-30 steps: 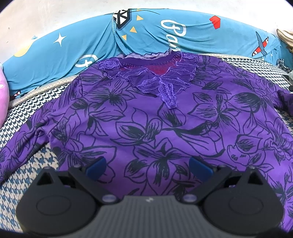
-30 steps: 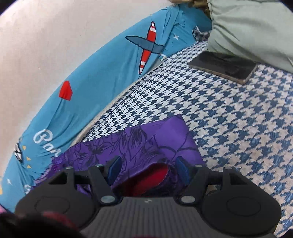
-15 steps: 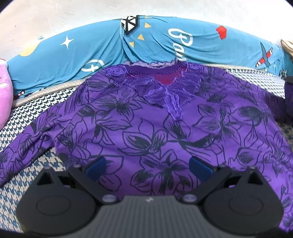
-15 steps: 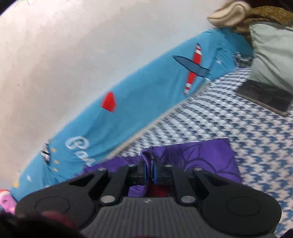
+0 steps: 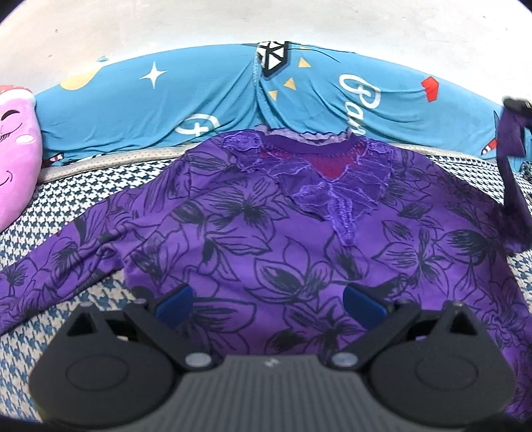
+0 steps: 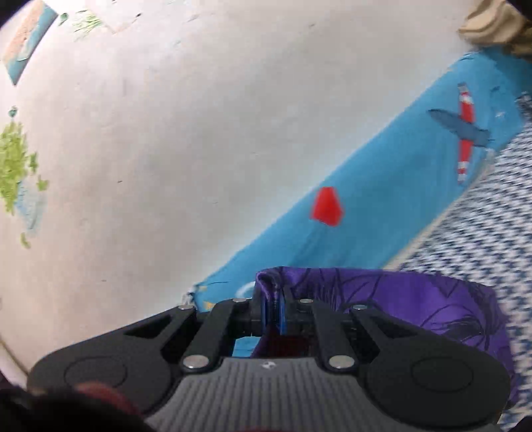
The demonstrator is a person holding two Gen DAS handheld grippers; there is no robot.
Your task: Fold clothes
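A purple blouse [image 5: 266,239] with black flower outlines and a lace collar lies spread, front up, on the houndstooth bed cover [image 5: 83,186]. My left gripper [image 5: 271,304] hovers open above its lower body with nothing between the blue pads. The blouse's right sleeve [image 5: 513,186] is lifted off the bed at the right edge of the left wrist view. My right gripper [image 6: 274,314] is shut on that sleeve's cuff [image 6: 399,299], and the purple fabric hangs down to its right. The left sleeve [image 5: 50,279] lies flat toward the lower left.
A blue patterned bolster [image 5: 199,99] runs along the white wall [image 6: 166,149] behind the blouse. A pink plush toy [image 5: 16,159] sits at the left. Beige cloth [image 6: 495,26] shows at the top right of the right wrist view.
My right gripper closed on the sleeve cuff and lifted it up off the bed, tilting toward the wall. My left gripper rose and drew back a little, staying open.
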